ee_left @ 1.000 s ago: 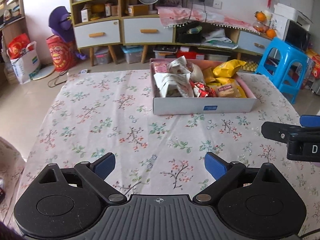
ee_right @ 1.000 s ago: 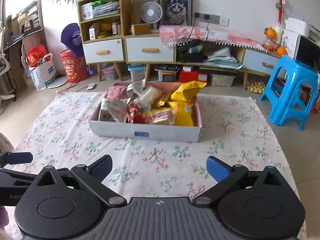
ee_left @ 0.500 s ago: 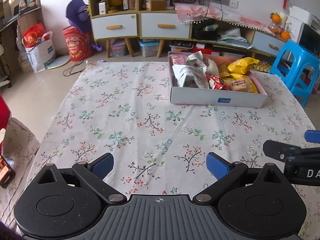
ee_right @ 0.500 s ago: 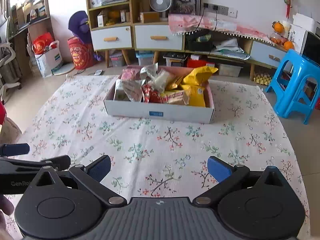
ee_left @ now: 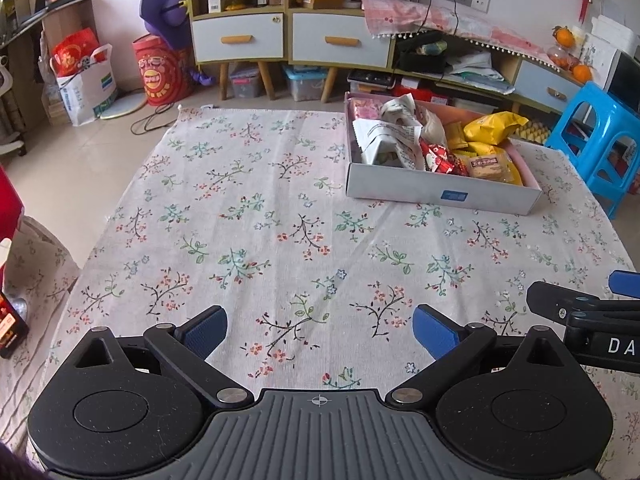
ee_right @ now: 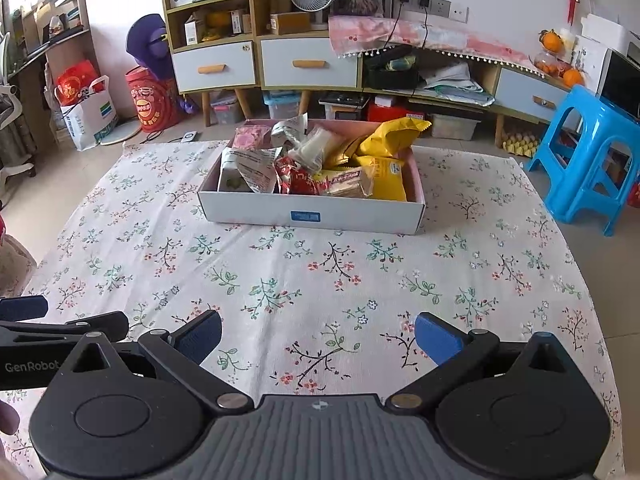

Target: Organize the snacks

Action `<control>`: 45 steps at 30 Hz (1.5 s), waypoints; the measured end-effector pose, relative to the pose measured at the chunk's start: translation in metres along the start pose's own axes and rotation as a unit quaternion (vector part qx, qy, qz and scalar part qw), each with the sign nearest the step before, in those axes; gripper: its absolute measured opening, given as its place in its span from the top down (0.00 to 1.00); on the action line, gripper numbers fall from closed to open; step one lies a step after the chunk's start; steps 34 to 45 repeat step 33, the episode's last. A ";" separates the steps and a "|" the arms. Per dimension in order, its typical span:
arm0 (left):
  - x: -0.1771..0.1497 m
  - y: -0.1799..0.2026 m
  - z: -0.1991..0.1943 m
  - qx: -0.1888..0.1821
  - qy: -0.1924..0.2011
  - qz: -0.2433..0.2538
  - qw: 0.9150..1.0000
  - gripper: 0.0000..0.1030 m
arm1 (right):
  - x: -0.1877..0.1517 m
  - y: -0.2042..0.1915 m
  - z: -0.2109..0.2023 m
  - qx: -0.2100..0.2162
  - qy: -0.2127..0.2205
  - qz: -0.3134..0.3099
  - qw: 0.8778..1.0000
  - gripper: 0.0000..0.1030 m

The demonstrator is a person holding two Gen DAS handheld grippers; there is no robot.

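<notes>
My left tool [ee_left: 318, 330] and right tool [ee_right: 318, 332] both released, holding nothing, side by side over the near edge of the desk [ee_right: 320, 280]. Bare floral cloth between them and the snack box [ee_right: 312, 213]: 12 o'clock from right tool, 1 o'clock from left, well apart. Snacks [ee_right: 384, 178] piled inside. Beyond: blue stool [ee_right: 588, 160] at 2 o'clock, cabinet [ee_right: 264, 64] at far wall.

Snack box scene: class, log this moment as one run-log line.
left gripper: open, empty | right gripper: open, empty | snack box: full, on floral tablecloth | contact: none
</notes>
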State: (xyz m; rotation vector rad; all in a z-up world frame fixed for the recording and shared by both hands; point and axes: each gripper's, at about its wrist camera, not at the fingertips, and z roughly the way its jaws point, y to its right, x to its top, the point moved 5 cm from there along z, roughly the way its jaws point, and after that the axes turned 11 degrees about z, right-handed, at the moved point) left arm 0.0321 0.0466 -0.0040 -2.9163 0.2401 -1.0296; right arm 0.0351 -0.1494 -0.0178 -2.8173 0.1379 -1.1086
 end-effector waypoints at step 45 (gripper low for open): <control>0.000 0.011 0.000 -0.017 0.000 0.020 1.000 0.03 | 0.002 0.005 -0.002 -0.003 -0.003 0.007 1.000 0.09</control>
